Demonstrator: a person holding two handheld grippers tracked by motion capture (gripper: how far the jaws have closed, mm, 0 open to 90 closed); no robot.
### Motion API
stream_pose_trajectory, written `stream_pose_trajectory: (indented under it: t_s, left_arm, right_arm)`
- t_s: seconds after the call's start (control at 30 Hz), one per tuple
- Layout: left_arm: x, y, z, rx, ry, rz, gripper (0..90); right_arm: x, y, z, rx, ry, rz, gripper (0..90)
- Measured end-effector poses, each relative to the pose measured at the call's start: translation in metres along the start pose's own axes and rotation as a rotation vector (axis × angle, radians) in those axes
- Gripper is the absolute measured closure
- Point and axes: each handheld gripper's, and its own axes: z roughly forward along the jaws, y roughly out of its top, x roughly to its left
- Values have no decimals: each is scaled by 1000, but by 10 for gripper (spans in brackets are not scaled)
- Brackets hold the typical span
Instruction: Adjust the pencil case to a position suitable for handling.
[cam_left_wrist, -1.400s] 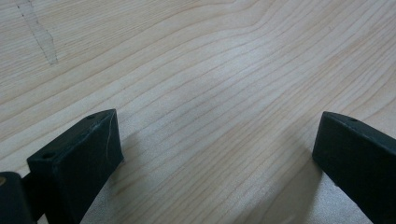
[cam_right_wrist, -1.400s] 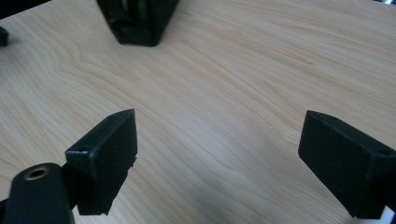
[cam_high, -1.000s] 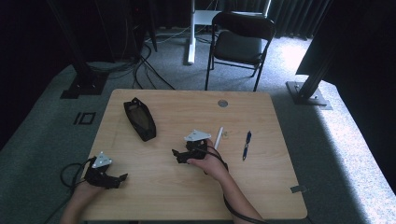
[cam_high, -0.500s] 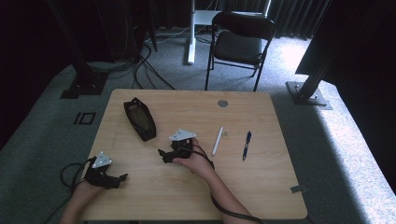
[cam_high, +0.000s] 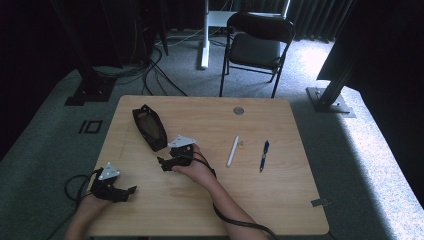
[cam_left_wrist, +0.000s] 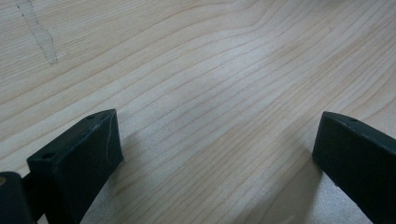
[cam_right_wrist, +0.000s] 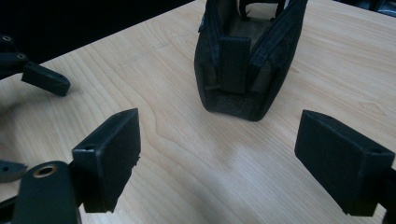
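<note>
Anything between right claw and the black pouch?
No. Right gripper view shows bare table between the open right claw and the pouch.

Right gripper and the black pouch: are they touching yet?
Apart. The right gripper view shows bare table between the open right gripper and the black pouch, which stands beyond both jaw tips.

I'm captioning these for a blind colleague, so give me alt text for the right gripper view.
The right gripper hangs just above a pale wooden table, its two black jaws wide apart with nothing between them, aimed at an open black fabric pouch standing a little ahead. The left gripper shows at the far left edge.
</note>
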Motion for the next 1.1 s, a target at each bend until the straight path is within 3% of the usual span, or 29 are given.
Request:
stream_pose_trajectory:
  t_s: [0.23,0.33,0.67,0.97,1.03,1.1]
  left_arm:
    - [0,0,0,0,1,-1,16]
    - [0,0,0,-1,1,-1,16]
    - [0,0,0,-2,0,-2,16]
    - [0,0,0,-1,0,-1,16]
    - [0,0,0,-1,0,-1,16]
    - [0,0,0,-1,0,-1,16]
  right_arm:
    - [2,7,10,-16,-12,-27,217]
    - [1,12,11,-5,-37,-53,365]
    - [2,24,19,-16,-41,-56,399]
    - [0,32,32,4,-46,12,534]
    - [-2,32,35,4,-47,37,582]
    - [-3,32,37,20,-60,27,695]
